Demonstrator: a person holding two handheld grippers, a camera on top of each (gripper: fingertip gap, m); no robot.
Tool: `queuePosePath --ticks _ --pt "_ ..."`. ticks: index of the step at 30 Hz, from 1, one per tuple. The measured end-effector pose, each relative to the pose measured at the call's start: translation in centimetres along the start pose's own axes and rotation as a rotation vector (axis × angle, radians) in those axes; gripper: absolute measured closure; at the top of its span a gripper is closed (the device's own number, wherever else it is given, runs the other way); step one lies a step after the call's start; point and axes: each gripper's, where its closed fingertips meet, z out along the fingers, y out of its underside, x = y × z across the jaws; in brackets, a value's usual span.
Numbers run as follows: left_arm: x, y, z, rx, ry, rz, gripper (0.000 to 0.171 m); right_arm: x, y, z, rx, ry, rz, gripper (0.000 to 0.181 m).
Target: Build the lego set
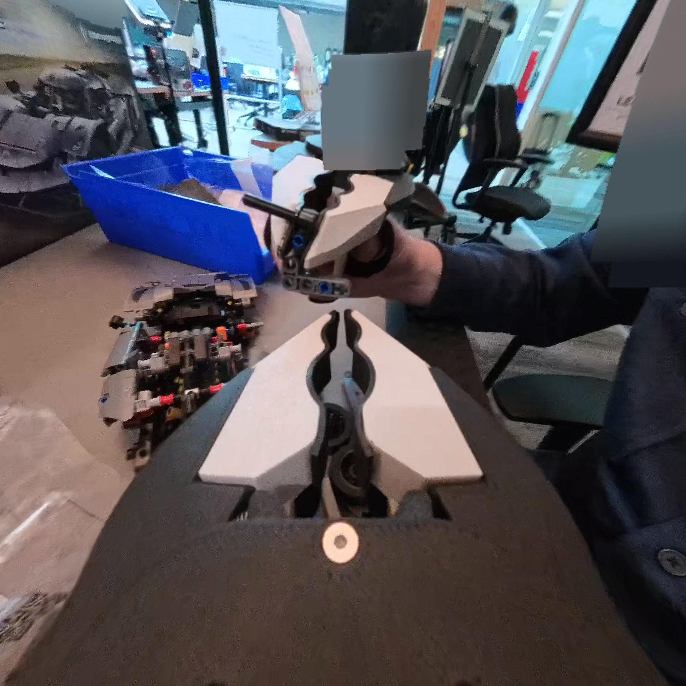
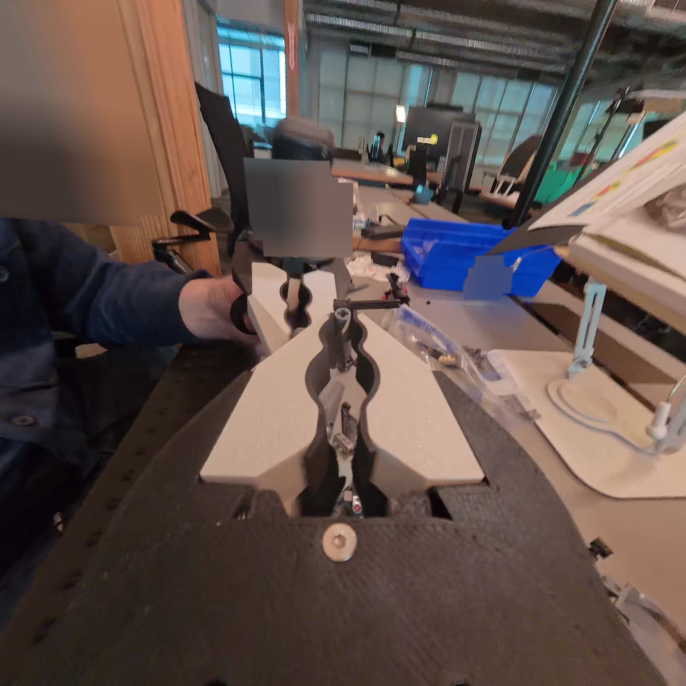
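Note:
A part-built grey and black lego car (image 1: 178, 352) lies on the table to the left of my left gripper (image 1: 341, 313). The left gripper is shut, and dark round lego parts (image 1: 337, 423) sit in the gap between its fingers. My right gripper (image 2: 343, 315) is shut on a small grey beam assembly (image 2: 341, 319) with a black axle (image 2: 367, 304) sticking out sideways. In the left wrist view the right gripper (image 1: 297, 256) hangs just beyond the left one's tips, and the assembly (image 1: 319, 286) shows blue pins. The left gripper also shows in the right wrist view (image 2: 296, 326).
A blue bin (image 1: 167, 219) stands behind the car; it also shows in the right wrist view (image 2: 464, 252). An open instruction booklet (image 2: 612, 178) rests on a white stand (image 2: 594, 427) at the right. Plastic bags (image 2: 445, 345) lie near it. A person's hand (image 1: 401, 267) holds the right gripper. An office chair (image 1: 501, 167) stands behind. Across from one pair of fingers to the other is roughly 4 cm.

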Motion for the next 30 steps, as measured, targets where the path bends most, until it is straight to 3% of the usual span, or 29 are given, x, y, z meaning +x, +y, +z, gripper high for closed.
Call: queuePosePath --ticks 4,6,9,12,22,26,30 --pt "0.6 -1.9 -0.4 0.139 0.198 -0.271 0.119 -1.3 -1.3 -0.1 0.077 -0.060 -0.038 0.177" --pt "1.3 -2.5 -0.3 0.178 0.294 -0.347 0.121 -2.1 -1.7 0.1 0.104 -0.097 -0.068 0.177" --pt "3.1 -3.5 -0.3 0.240 0.437 -0.390 0.137 -3.6 -1.8 0.4 0.123 -0.167 -0.095 0.177" --pt "3.5 -4.1 -0.4 0.276 0.476 -0.398 0.148 -4.0 -2.0 0.3 0.141 -0.196 -0.081 0.177" --pt "0.8 -2.4 -0.4 0.085 0.079 -0.042 0.152 -1.8 -0.4 -1.0 -0.010 -0.112 -0.047 0.164" --pt "-0.6 -2.2 -1.8 0.062 0.012 -0.037 0.153 -1.1 -1.3 -2.1 -0.015 0.007 -0.221 0.146" --pt "-1.5 0.0 -1.1 -0.050 -0.003 -0.108 0.153 -1.7 0.6 -0.6 -0.142 0.023 -0.282 0.147"
